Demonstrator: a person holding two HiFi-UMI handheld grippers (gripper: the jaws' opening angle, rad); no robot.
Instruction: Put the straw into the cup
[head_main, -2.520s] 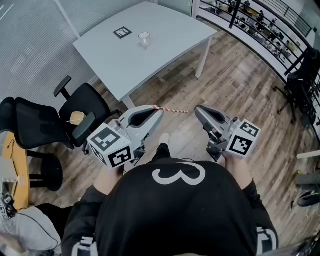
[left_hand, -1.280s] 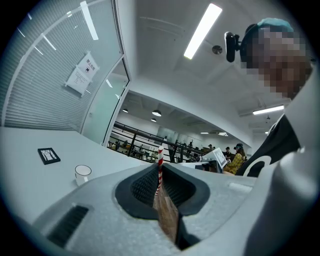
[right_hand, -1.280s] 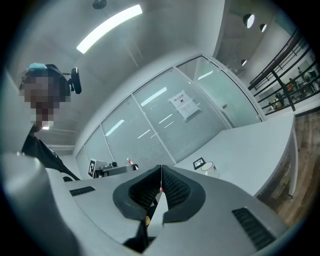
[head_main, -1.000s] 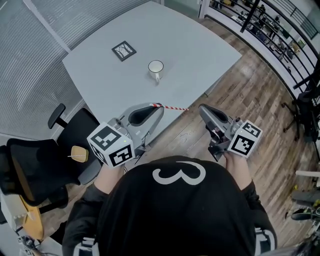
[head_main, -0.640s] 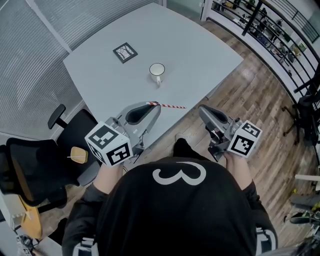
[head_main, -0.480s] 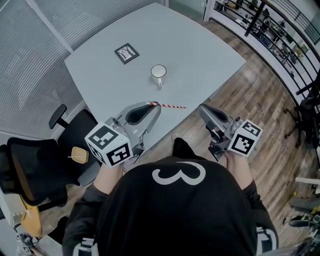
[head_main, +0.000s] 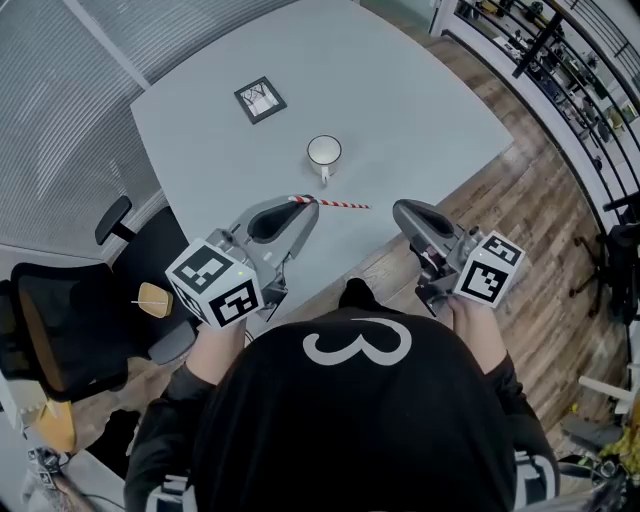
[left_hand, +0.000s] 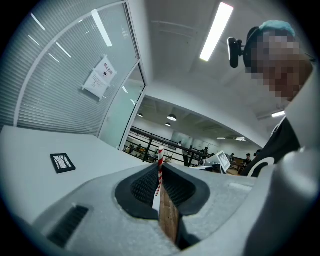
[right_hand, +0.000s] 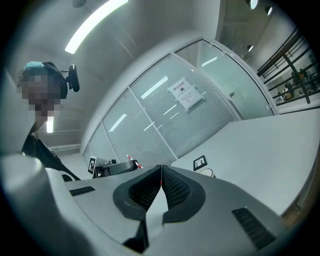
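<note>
A white cup (head_main: 324, 152) stands upright on the grey table (head_main: 420, 90), a little beyond my grippers. My left gripper (head_main: 300, 204) is shut on a red-and-white striped straw (head_main: 335, 204), which sticks out level to the right over the table's near edge. In the left gripper view the straw (left_hand: 160, 162) stands pinched between the dark pads of my left gripper (left_hand: 159, 172). My right gripper (head_main: 399, 209) is shut with nothing in it, right of the straw's free end. In the right gripper view my right gripper (right_hand: 161, 169) has its jaws meeting, with the cup (right_hand: 210, 173) small beyond them.
A black-framed marker card (head_main: 260, 99) lies on the table behind the cup. A black office chair (head_main: 70, 320) stands at the left by the blind-covered glass wall (head_main: 60, 120). Wooden floor (head_main: 540, 200) and a railing (head_main: 560, 60) lie to the right.
The table and cup have come closer in the head view. Both grippers have moved forward over the table's near edge, the left still holding the straw.
</note>
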